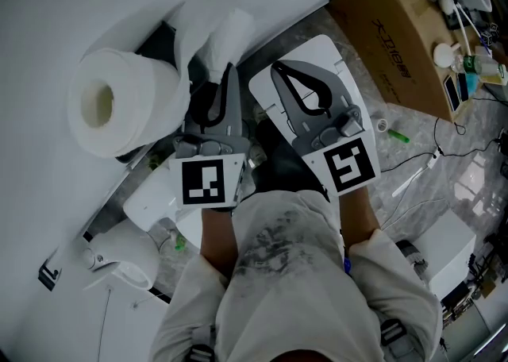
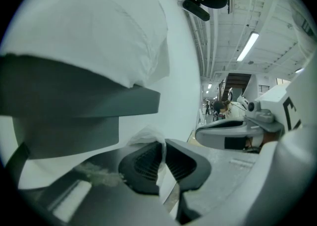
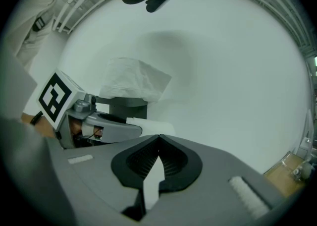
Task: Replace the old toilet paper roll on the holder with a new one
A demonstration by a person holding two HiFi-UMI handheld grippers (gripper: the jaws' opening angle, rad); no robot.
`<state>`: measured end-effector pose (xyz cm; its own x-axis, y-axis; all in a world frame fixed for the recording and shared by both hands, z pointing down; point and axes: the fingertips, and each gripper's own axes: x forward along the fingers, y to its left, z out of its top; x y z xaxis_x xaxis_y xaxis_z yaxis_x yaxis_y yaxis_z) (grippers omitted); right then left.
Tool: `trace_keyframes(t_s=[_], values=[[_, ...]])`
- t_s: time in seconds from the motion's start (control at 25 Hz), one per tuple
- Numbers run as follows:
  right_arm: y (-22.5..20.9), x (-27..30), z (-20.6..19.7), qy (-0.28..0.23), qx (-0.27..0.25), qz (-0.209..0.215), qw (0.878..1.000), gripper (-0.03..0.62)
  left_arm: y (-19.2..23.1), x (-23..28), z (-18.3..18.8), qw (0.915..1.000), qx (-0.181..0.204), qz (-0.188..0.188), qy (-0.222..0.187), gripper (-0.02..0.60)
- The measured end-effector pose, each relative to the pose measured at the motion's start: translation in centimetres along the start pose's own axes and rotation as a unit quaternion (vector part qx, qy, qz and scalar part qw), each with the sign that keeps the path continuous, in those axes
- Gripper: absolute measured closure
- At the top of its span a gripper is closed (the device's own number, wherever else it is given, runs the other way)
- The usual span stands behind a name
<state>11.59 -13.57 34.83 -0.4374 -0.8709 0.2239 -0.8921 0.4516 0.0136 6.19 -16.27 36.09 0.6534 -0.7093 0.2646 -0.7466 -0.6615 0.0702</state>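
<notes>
Pinching a thin sheet of tissue (image 2: pixel 147 135) with the left gripper (image 2: pixel 162 151): jaws almost together, ribbed pads pressing on the paper from both sides, with a crumpled edge just above the tips. Aims at the dark grey holder (image 2: pixel 79 108), mounted against the white wall (image 1: pixel 48 3). Shows, in the head view, the same white tissue draped over the top of the holder and hanging down to the left gripper's tips.

Positions the right gripper (image 3: pixel 158 138) just beside the left one, on its right, at about the same level. Presses its jaws fully together, tips meeting, with nothing between the pads. Faces the wall to the right of the holder, clear of the tissue.

Locates the toilet paper roll (image 1: pixel 119 102) at the left side of the holder, to the left of both grippers. Appears thick and full, with the cardboard core opening turned toward the head camera. Reveals dark holder parts behind and beneath the roll; cannot tell from these views how the roll is carried. Touches neither gripper.

Includes a cardboard box (image 1: pixel 397 43) on the floor at the far right, well apart from the holder.
</notes>
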Motion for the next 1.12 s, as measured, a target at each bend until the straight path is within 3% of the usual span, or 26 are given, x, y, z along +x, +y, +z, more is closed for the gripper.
trace_keyframes(t_s=[0.4,1.12], values=[[-1.7,-1.2,0.4,-0.002,0.0,-0.02,1.0,0.592,-3.2,2.2,1.5,0.9985,-0.012,-0.05,-0.016,0.563],[-1.4,-5.9,1.8,-0.02,0.001,-0.053,0.998,0.592,-6.1,-0.7,2.3,0.9963,0.005,-0.08,-0.031,0.563]])
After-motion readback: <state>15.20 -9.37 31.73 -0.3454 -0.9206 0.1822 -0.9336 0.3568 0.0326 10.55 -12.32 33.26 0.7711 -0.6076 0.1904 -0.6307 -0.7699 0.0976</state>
